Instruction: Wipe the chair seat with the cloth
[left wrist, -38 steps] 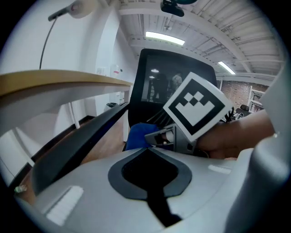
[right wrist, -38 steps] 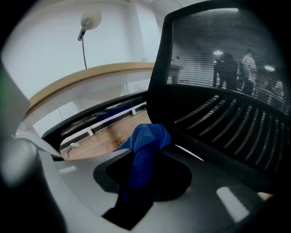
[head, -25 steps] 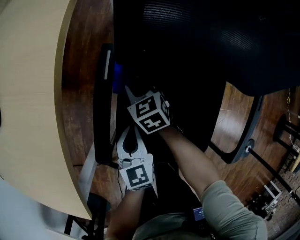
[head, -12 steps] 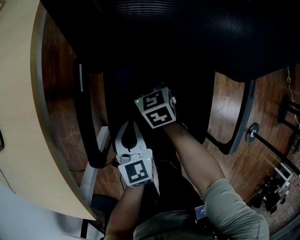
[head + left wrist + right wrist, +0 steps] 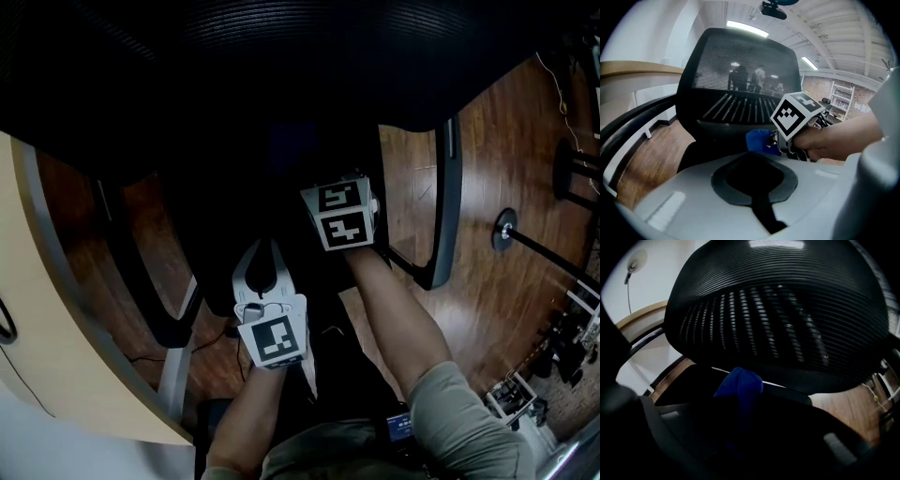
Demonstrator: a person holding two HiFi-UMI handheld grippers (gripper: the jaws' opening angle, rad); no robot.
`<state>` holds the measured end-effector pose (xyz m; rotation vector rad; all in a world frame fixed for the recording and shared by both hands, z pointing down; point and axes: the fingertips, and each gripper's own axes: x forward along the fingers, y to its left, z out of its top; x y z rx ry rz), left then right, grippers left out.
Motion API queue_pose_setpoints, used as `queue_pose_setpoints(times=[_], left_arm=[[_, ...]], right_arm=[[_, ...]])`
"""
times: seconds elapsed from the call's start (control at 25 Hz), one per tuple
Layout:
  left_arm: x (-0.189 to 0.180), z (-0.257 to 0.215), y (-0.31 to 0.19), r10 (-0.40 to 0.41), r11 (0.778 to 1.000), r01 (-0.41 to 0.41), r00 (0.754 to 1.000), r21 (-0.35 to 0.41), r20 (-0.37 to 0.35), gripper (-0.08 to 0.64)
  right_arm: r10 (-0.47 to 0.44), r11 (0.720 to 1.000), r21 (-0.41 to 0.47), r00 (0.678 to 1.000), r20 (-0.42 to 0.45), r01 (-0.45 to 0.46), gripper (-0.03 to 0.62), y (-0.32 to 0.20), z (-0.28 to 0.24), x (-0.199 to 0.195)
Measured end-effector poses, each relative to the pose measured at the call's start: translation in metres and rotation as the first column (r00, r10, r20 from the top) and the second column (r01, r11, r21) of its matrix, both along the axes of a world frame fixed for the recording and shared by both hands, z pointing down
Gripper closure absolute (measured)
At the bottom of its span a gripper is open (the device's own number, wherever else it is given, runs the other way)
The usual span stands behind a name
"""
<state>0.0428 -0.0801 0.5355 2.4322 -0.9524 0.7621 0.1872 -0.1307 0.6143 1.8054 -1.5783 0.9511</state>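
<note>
Head view: left claw [image 5: 265, 247] sits closed and empty at lower centre, seemingly leaving the dark chair seat [image 5: 225, 206] free. Left gripper view: right claw [image 5: 773, 142], centre-right, pinches the blue cloth [image 5: 758, 139] below the backrest [image 5: 740, 79]. Right gripper view: fabric bunches forward past the jaws, likely so cloth, not claw, meets the seat.

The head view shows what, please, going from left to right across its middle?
Pale wooden desk top → black chair armrest → white left gripper → right gripper under its marker cube → second black chair armrest → small round black disc on the floor.
</note>
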Motion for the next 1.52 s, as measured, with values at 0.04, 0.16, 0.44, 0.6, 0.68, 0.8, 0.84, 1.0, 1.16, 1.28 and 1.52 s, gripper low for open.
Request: queue_pose_setpoints(times=[0.04, 0.16, 0.44, 0.6, 0.68, 0.8, 0.84, 1.0, 1.16, 1.28, 1.52], left_arm=[[0.008, -0.001, 0.004, 0.016, 1.0, -0.016, 1.0, -0.001, -0.001, 0.555], [0.029, -0.001, 0.014, 0.06, 0.998, -0.06, 0.998, -0.004, -0.003, 0.555], [0.066, 0.003, 0.03, 0.124, 0.992, -0.124, 0.992, 0.004, -0.013, 0.556], [0.073, 0.011, 0.04, 0.145, 0.989, -0.145, 0.989, -0.01, 0.002, 0.555], [0.07, 0.018, 0.044, 0.143, 0.99, -0.143, 0.99, -0.014, 0.006, 0.555], [0.063, 0.022, 0.043, 0.102, 0.995, -0.102, 0.995, -0.014, -0.016, 0.555], [0.059, 0.021, 0.042, 0.091, 0.996, -0.091, 0.996, -0.012, -0.018, 0.556], [0.024, 0.017, 0.032, 0.041, 0.999, -0.041, 0.999, 0.008, 0.019, 0.555], [-0.027, 0.006, 0.017, -0.044, 0.999, 0.043, 0.998, 0.014, 0.041, 0.555], [-0.058, -0.002, 0.013, -0.079, 0.997, 0.079, 0.997, -0.015, 0.022, 0.555], [-0.113, -0.007, 0.016, -0.107, 0.994, 0.107, 0.994, -0.003, 0.009, 0.555]], right_arm=[[0.038, 0.999, -0.005, 0.999, -0.008, -0.038, 0.489, 0.01, 0.0, 0.014], [0.159, 0.987, -0.01, 0.987, -0.025, -0.159, 0.489, 0.041, 0.001, 0.051], [0.393, 0.919, -0.014, 0.919, -0.042, -0.394, 0.489, 0.1, 0.006, 0.105], [0.415, 0.909, -0.039, 0.909, -0.037, -0.416, 0.489, 0.115, 0.02, 0.114], [0.413, 0.909, -0.047, 0.91, -0.033, -0.414, 0.49, 0.118, 0.026, 0.114], [0.421, 0.906, -0.039, 0.907, -0.021, -0.422, 0.491, 0.119, 0.028, 0.114], [0.423, 0.906, -0.028, 0.906, -0.021, -0.423, 0.489, 0.119, 0.025, 0.114], [0.405, 0.914, 0.028, 0.914, -0.027, -0.404, 0.489, 0.112, 0.002, 0.096], [0.286, 0.955, 0.083, 0.958, -0.012, -0.284, 0.489, 0.082, -0.027, 0.04], [0.151, 0.981, 0.123, 0.988, 0.023, -0.152, 0.489, 0.047, -0.044, -0.02], [-0.13, 0.982, 0.149, 0.989, 0.066, 0.119, 0.488, -0.011, -0.048, -0.15]])
